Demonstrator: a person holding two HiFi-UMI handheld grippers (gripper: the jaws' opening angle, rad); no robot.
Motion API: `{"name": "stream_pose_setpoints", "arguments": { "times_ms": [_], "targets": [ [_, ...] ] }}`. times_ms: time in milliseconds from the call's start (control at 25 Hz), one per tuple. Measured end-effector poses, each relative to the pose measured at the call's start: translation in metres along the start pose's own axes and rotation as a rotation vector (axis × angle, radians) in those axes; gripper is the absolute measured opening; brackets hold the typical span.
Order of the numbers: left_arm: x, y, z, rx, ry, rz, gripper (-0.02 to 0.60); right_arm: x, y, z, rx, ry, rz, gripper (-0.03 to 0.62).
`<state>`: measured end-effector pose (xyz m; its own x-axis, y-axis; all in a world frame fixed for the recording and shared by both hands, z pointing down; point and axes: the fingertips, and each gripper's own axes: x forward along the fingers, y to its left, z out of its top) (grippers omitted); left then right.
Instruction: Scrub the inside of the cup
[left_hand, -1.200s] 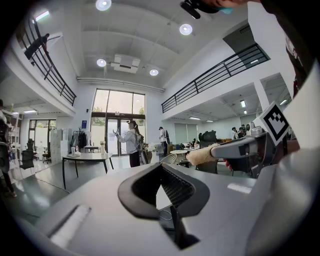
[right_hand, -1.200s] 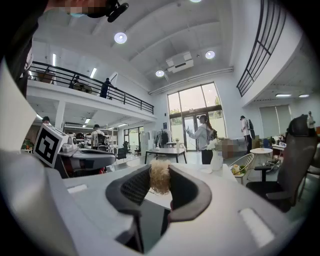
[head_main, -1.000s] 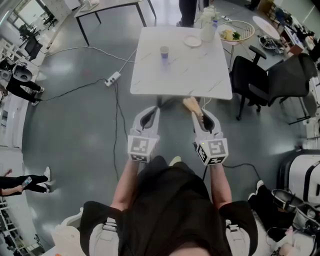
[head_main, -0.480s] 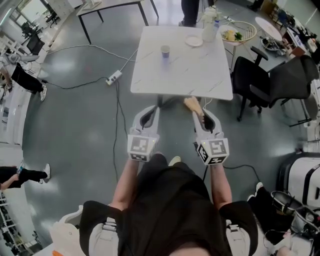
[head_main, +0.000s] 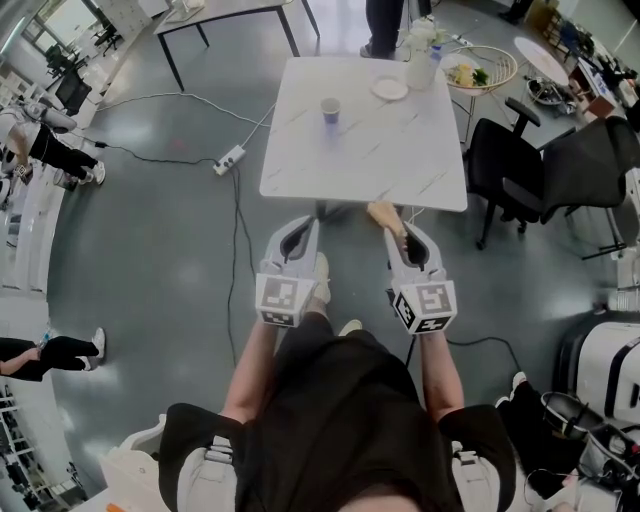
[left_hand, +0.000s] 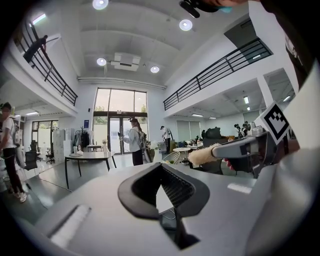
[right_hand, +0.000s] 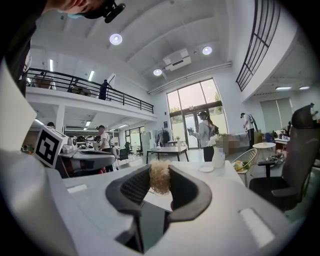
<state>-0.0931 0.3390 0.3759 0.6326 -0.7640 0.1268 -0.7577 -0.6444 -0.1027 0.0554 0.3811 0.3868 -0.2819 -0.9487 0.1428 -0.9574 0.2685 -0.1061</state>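
In the head view, the cup is seen upright on the far half of the white table, well apart from both grippers, which are held just short of the table's near edge. The left gripper and the right gripper are pointed toward the table, and a fluffy tan brush juts from the right one. In the left gripper view, the jaws are pressed together with nothing between them. In the right gripper view, the jaws are clamped on the brush.
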Motion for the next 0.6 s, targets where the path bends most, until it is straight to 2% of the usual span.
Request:
{"name": "stream_pose_setpoints", "arguments": {
  "times_ms": [600],
  "targets": [
    [0.126, 0.073, -0.002, -0.032, 0.009, -0.041, 0.008, 0.123, -0.058, 0.022, -0.003, 0.027, -0.035, 0.107]
  ]
}}
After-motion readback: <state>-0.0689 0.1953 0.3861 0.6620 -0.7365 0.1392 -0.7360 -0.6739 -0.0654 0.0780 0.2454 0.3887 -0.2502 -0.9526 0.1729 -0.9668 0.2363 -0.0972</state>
